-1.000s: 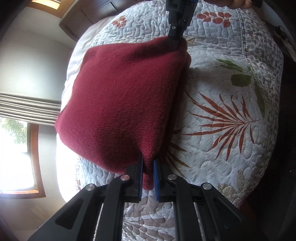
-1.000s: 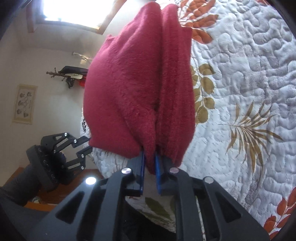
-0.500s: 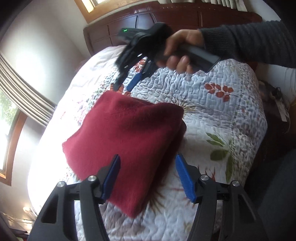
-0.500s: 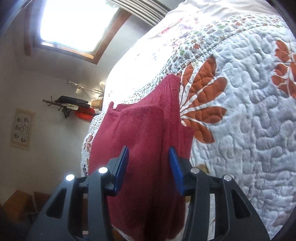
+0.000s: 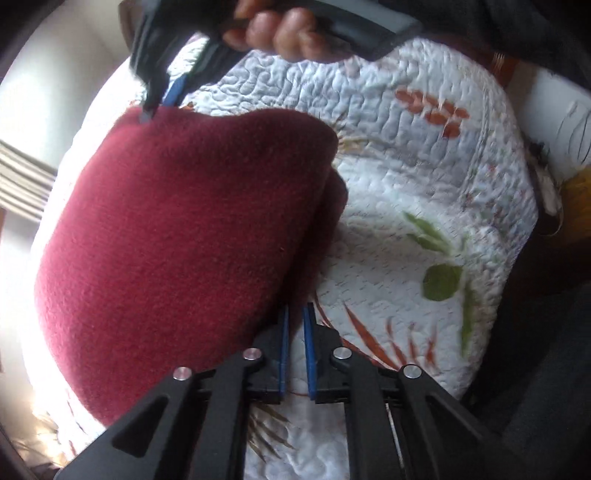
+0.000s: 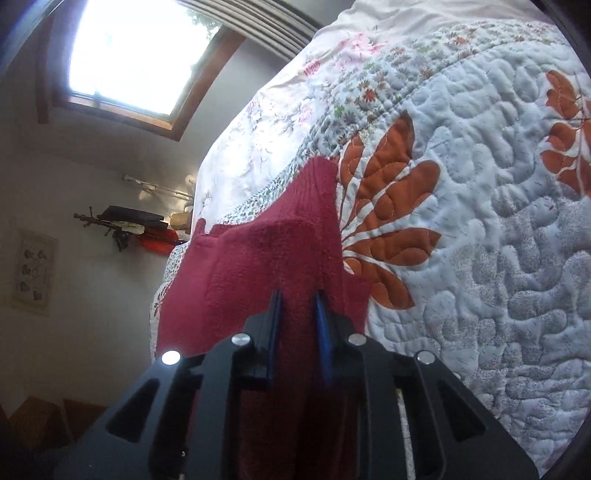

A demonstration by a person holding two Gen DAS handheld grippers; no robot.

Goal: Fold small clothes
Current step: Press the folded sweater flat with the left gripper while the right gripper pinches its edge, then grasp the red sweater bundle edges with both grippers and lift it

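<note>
Fingers of my left gripper (image 5: 295, 325), wide apart before, now pinch the red garment (image 5: 177, 236) edge at 6 o'clock; my right gripper (image 6: 297, 306) grips its far corner. Bare quilt (image 5: 424, 184) lies toward 3 o'clock.

The left gripper (image 5: 295, 317) points forward and slightly down, its two blue-lined fingers nearly parallel with only a narrow gap between them, pinched at the near right corner of the red cloth (image 5: 177, 240). The right gripper (image 6: 297, 306) is also nearly shut, its blue pads clamped on a fold of the same cloth, which fills the gap between them. In the left wrist view the right gripper (image 5: 162, 99) comes down from the top edge, tips angled down and to the left onto the far corner of the cloth. A hand (image 5: 284, 26) is wrapped around its handle, fingers curled, with a dark sleeve (image 5: 517, 29) behind it.
</note>
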